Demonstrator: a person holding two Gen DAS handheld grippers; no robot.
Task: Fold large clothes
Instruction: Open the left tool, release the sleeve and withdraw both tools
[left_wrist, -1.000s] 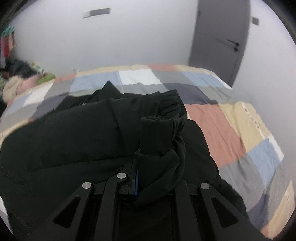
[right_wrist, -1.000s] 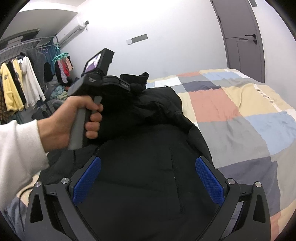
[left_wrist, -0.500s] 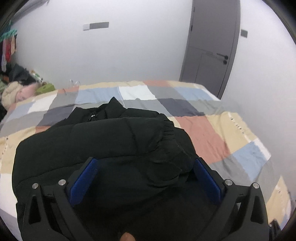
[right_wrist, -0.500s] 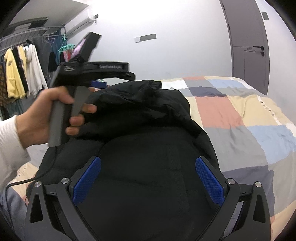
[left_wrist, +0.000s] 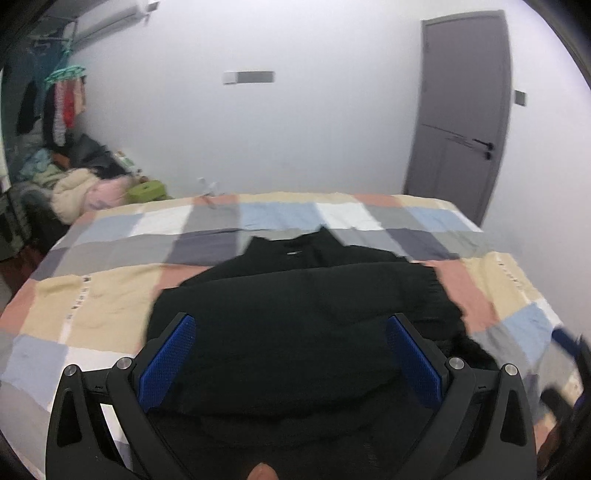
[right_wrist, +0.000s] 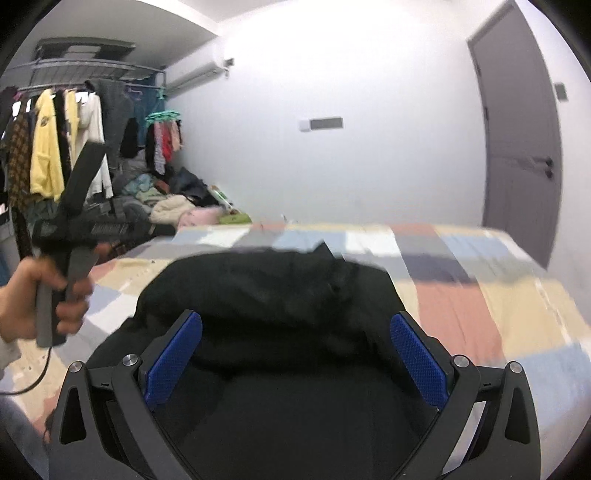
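Observation:
A large black padded jacket (left_wrist: 295, 314) lies on the bed, folded over on itself, collar toward the far wall. It also fills the lower middle of the right wrist view (right_wrist: 280, 317). My left gripper (left_wrist: 291, 350) is open and empty, raised above the jacket's near part. My right gripper (right_wrist: 295, 354) is open and empty, above the jacket's near edge. The left gripper, held in a hand, shows at the left of the right wrist view (right_wrist: 99, 229), lifted off the jacket.
The bed has a patchwork cover (left_wrist: 110, 295) of beige, pink, blue and grey squares. A pile of clothes (left_wrist: 85, 188) and a hanging rack (right_wrist: 55, 147) stand at the left. A grey door (left_wrist: 461, 129) is at the right.
My left gripper let go of the black sleeve, opened and pulled back up and to the left. The sleeve now lies flat across the jacket. The right gripper stayed open.

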